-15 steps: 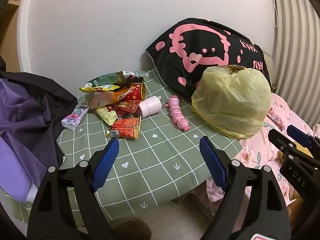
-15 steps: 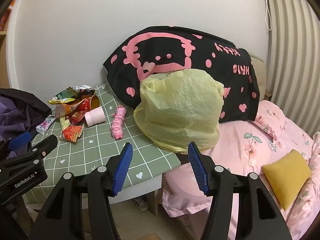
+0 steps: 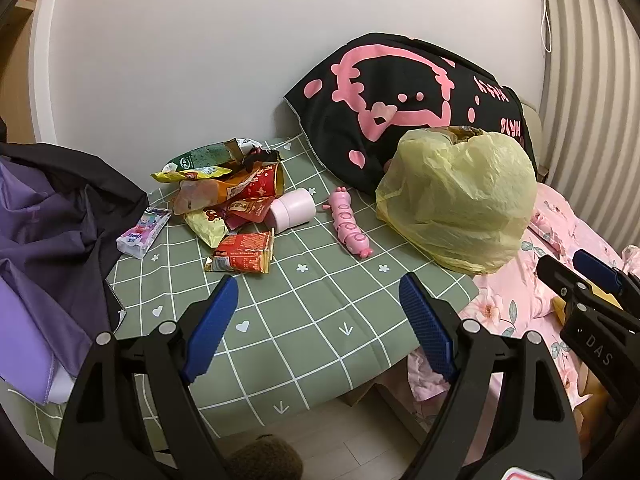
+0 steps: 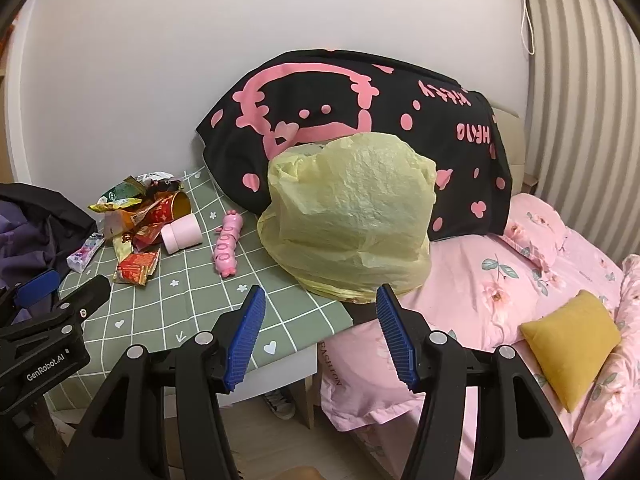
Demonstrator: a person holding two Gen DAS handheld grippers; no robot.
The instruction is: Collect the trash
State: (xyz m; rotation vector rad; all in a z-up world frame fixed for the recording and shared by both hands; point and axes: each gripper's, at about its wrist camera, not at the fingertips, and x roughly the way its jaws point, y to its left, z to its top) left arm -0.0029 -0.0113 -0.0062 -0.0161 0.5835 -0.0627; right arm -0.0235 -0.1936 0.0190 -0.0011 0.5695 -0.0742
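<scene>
A plain white wall [image 3: 180, 80] closes the room behind, and a ribbed curtain [image 4: 576, 100] hangs at the right side. A bed with pink flowered bedding [image 4: 500, 280] stands beside a low table under a green checked cloth [image 3: 304, 320]. A big black pillow with pink print [image 4: 360, 120] leans on the wall, across bed and table. In front of it sits a yellow plastic bag [image 4: 352, 224], at the table's right edge and touching the pillow. A dark and purple jacket [image 3: 52, 240] lies on the left. A small mustard cushion [image 4: 572, 336] rests on the bedding.

The trash, a pile of snack wrappers [image 3: 228, 196], lies at the far left of the cloth near the wall, with a pink cup [image 3: 292, 210] on its side touching it and a pink toy [image 3: 348, 226] just beside.

The left gripper [image 3: 316, 328] and the right gripper [image 4: 320, 336] both hang in the air before the table, jaws spread wide, grasping nothing.
</scene>
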